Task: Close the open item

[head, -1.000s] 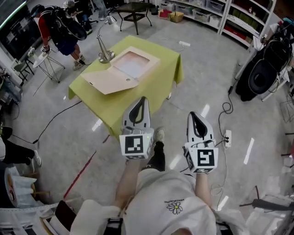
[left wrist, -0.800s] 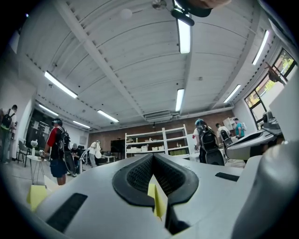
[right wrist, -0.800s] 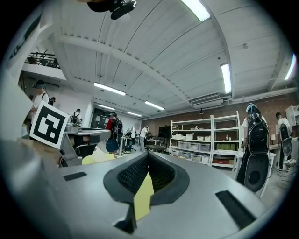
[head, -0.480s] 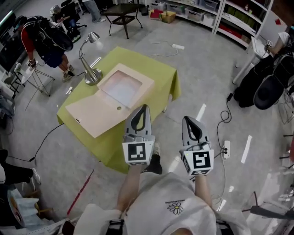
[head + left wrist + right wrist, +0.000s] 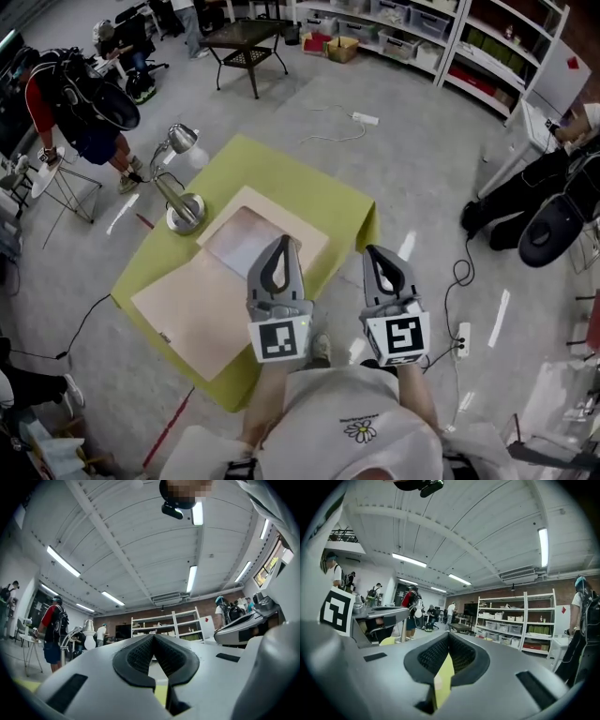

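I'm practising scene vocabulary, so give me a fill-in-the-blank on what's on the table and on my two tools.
The box on the table has its lid ____. A silver ____ stands on the table beside the box. The left tool and right tool both have their jaws ____, holding nothing.
Missing: open; lamp; shut.

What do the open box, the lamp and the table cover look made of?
Open box: matte tan cardboard, probably; flat creased flap. Lamp: shiny silver metal, by its glints. Table cover: yellow-green fabric, likely; it drapes over the edges.
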